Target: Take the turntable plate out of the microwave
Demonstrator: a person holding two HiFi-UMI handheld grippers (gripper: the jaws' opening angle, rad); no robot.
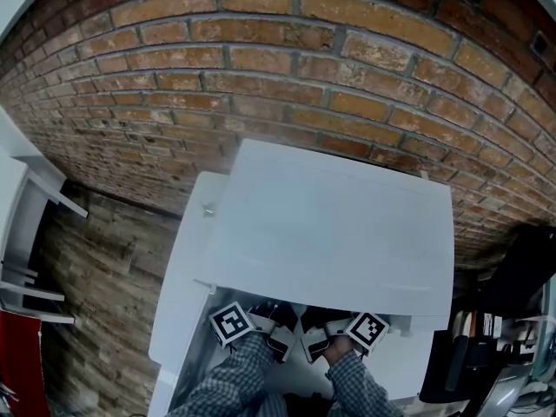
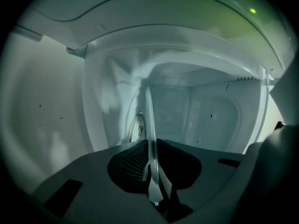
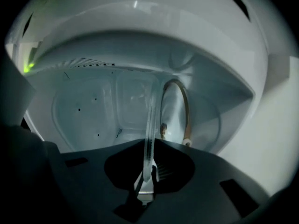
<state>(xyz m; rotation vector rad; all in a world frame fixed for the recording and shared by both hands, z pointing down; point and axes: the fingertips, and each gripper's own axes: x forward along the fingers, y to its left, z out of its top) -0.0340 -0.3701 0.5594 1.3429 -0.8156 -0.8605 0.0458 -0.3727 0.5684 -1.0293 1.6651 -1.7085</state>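
Observation:
A white microwave (image 1: 330, 224) fills the middle of the head view, seen from above, and both grippers reach into its open front. The glass turntable plate (image 2: 150, 125) appears edge-on inside the cavity. My left gripper (image 2: 154, 183) is shut on the plate's rim; its marker cube (image 1: 232, 324) shows below the microwave's top. My right gripper (image 3: 145, 176) is shut on the same plate (image 3: 150, 125), and its cube (image 1: 367, 331) sits to the right. The roller ring (image 3: 186, 118) lies in the cavity beyond the plate. In the head view the jaws and plate are hidden under the microwave's top.
A brick wall (image 1: 261, 59) stands behind the microwave. The microwave rests on a white stand (image 1: 178, 302). White shelving (image 1: 26, 224) is at the left and dark equipment (image 1: 512, 302) at the right. The white cavity walls (image 2: 210, 111) close in around the plate.

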